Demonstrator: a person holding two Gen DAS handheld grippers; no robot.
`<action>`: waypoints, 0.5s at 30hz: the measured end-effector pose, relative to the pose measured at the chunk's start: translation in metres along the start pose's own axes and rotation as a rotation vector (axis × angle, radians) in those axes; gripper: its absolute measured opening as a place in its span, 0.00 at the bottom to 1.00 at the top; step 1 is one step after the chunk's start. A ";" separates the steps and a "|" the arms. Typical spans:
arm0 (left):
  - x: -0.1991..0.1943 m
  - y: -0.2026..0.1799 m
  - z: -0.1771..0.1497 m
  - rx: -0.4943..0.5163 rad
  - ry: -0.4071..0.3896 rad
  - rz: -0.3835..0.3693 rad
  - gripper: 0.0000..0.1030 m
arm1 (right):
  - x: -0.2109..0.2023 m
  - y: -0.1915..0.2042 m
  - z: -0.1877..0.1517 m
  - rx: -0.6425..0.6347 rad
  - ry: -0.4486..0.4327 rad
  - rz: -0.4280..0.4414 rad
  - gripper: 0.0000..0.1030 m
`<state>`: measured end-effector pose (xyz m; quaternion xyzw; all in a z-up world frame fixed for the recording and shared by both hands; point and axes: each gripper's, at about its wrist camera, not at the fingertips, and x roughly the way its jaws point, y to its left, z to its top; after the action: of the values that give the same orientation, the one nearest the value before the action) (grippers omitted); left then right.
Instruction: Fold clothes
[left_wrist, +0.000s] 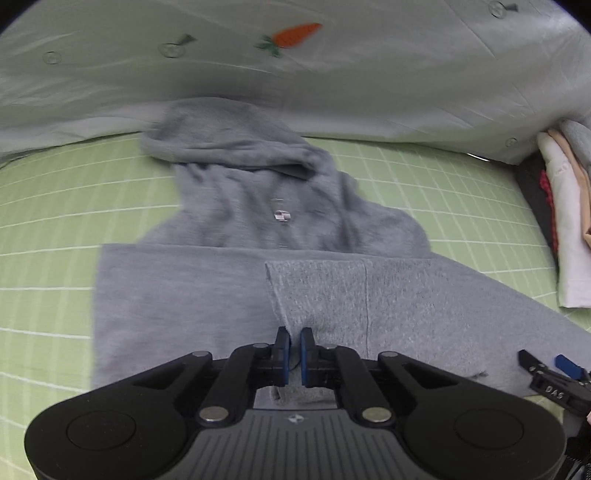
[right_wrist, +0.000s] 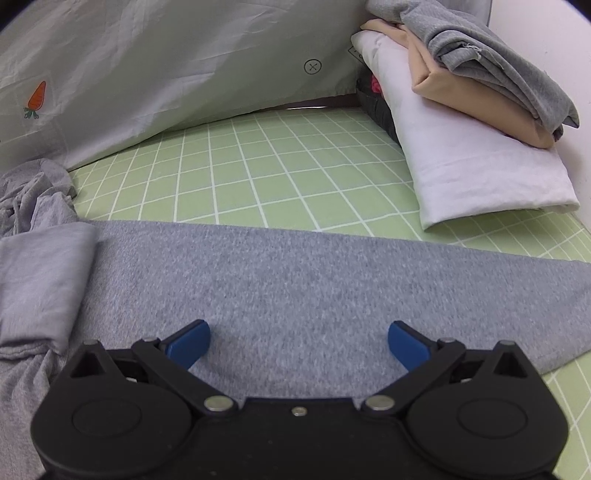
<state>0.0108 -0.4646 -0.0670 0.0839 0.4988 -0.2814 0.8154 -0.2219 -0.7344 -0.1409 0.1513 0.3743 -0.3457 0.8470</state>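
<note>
Now my left gripper (left_wrist: 294, 347) pinches the grey hoodie (left_wrist: 236, 206) hem fold; my right gripper (right_wrist: 298, 345) hovers spread, needing its own grip.

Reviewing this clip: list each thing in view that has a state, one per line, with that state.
Left gripper: shut on a fold of the hoodie.
Right gripper: open, over the hoodie, nothing between the pads.
Hoodie: partly folded, lying on the sheet, hood crumpled at the far end.
Stack of clothes: folded, piled at the right.
Sheet: spread flat.
Duvet: bunched along the far edge.
</note>
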 end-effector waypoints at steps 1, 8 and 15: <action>-0.004 0.009 0.000 -0.010 -0.004 0.018 0.06 | 0.000 0.000 0.000 0.000 -0.001 0.000 1.00; -0.012 0.073 -0.012 -0.127 0.011 0.213 0.06 | 0.000 0.000 0.001 0.000 0.000 -0.001 1.00; 0.005 0.089 -0.025 -0.178 0.046 0.242 0.11 | 0.001 0.001 0.002 0.005 0.012 -0.007 1.00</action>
<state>0.0418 -0.3831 -0.0963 0.0770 0.5269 -0.1338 0.8358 -0.2200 -0.7353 -0.1400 0.1541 0.3790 -0.3485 0.8433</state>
